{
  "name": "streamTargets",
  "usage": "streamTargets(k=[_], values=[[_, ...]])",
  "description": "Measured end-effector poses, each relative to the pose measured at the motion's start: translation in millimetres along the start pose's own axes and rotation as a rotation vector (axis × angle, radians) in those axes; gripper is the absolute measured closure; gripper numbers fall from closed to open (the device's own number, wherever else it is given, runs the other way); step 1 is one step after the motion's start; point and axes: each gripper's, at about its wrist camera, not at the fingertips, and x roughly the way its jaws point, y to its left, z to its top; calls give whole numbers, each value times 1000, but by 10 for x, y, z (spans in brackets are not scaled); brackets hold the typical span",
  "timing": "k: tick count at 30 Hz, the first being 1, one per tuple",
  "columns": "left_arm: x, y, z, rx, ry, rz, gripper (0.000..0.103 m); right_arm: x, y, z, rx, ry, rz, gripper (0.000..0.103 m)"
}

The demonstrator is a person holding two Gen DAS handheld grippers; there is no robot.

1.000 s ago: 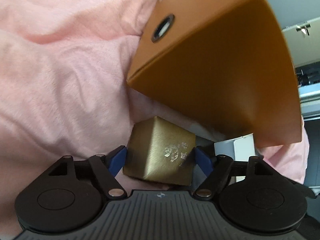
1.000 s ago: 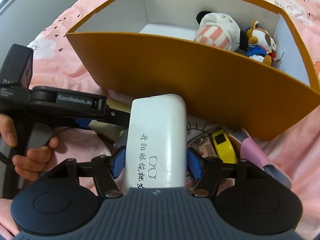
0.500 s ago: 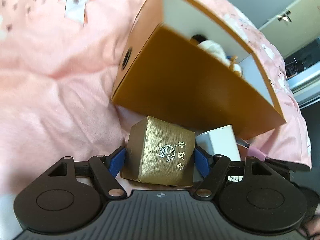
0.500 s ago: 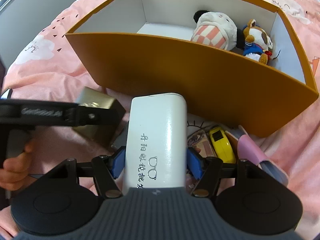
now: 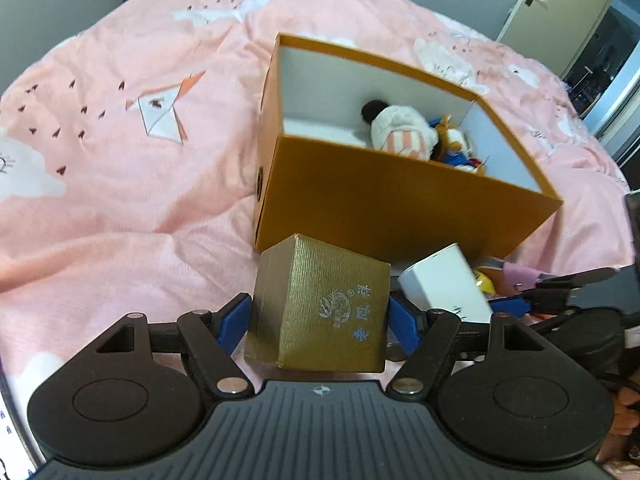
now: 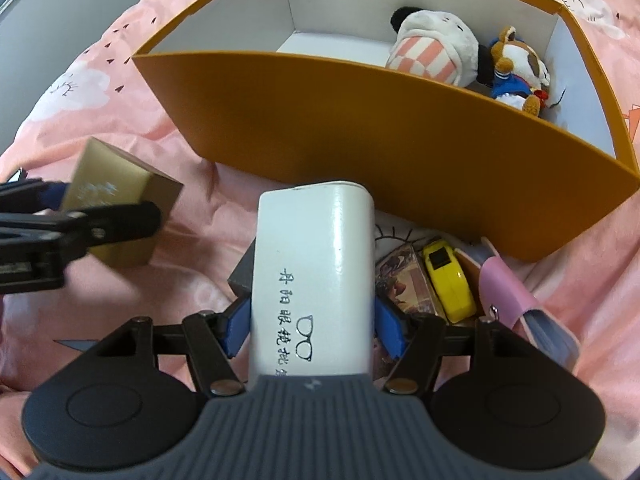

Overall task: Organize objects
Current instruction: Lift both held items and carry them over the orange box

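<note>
My left gripper [image 5: 320,316] is shut on a gold ribbed box [image 5: 320,304], held above the pink bedspread in front of the orange storage box [image 5: 400,208]. My right gripper [image 6: 308,324] is shut on a white glasses case [image 6: 316,276] with black lettering, just short of the orange box's near wall [image 6: 360,128]. The right wrist view also shows the gold box [image 6: 116,192] at the left, pinched by the left gripper's fingers [image 6: 108,220]. Inside the orange box lie a white plush toy [image 6: 432,48] and a small brown plush [image 6: 516,68].
On the bedspread under the white case lie a yellow toy car [image 6: 448,280], a picture card box [image 6: 404,284], a pink pouch [image 6: 516,300] and a grey box [image 6: 244,276]. The pink bedspread [image 5: 120,160] spreads wide to the left. A door [image 5: 560,12] stands at the far right.
The left gripper has risen and rolled with the gold box, so the orange box's inside now shows from above. The right gripper with the white case has stayed put.
</note>
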Motion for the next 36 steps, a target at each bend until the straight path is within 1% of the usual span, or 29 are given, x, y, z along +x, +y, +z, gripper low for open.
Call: streamTargets(k=[2, 5, 8, 11, 13, 16, 18, 20, 22, 24, 27, 29, 32, 36], values=[[-92, -26, 7, 7, -18, -16, 19, -29, -55, -28, 22, -4, 20, 38], [-187, -58, 61, 25, -53, -26, 19, -132, -136, -35, 89, -26, 66, 38], [-300, -106, 178, 57, -98, -14, 19, -346, -141, 15, 102, -80, 91, 38], [-403, -141, 346, 85, -136, -16, 19, -652, -130, 132, 89, -153, 106, 38], [-461, -162, 490, 105, -165, -19, 19, -841, -128, 257, 81, -202, 118, 38], [-515, -192, 729, 139, -212, -15, 19, -1081, -137, 529, 72, -276, 134, 38], [-524, -208, 919, 160, -237, -8, 19, -1154, -93, 772, 66, -323, 128, 38], [-479, -200, 1102, 171, -251, 16, 19, -1192, -125, 1035, 71, -359, 123, 38], [-386, -161, 1269, 180, -256, 36, 19, -1102, -199, 1321, 97, -363, 142, 38], [-239, -77, 1420, 166, -234, 48, 19, -918, -285, 1536, 142, -339, 154, 38], [-10, 50, 1558, 158, -192, 57, 19, -400, -398, 1839, 199, -269, 144, 38], [132, 128, 1604, 157, -161, 69, 19, -14, -448, 1931, 229, -203, 146, 38], [307, 225, 1660, 159, -112, 77, 19, 457, -512, 2031, 281, -110, 184, 38], [414, 300, 1734, 165, -83, 83, 19, 826, -527, 2187, 309, -51, 185, 38]])
